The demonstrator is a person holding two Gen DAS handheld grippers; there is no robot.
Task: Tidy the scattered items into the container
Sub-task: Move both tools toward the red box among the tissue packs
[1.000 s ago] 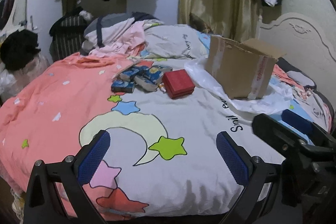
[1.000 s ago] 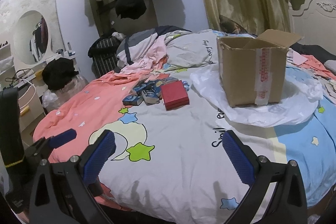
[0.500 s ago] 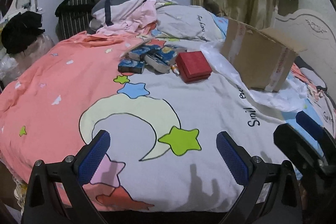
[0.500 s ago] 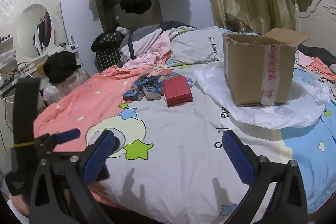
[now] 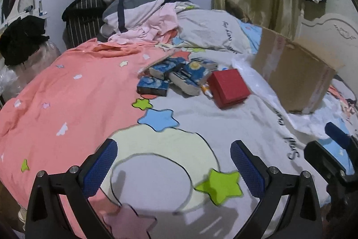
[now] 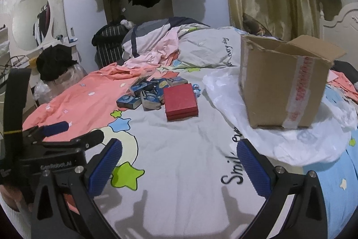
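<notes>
Left wrist view has both the left gripper [image 5: 171,162] and right gripper [image 6: 177,162] spread wide and empty, so I'd reach far for the flat red square box [image 5: 228,87] left of the open brown cardboard box [image 5: 293,77], squeezing its straight sides.

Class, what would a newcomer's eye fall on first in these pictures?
An open brown cardboard box stands on white plastic sheeting on the right of the bed. Left of it lies a flat red square box, beside a heap of blue painted-pattern packets. Both open grippers hover, empty.
</notes>
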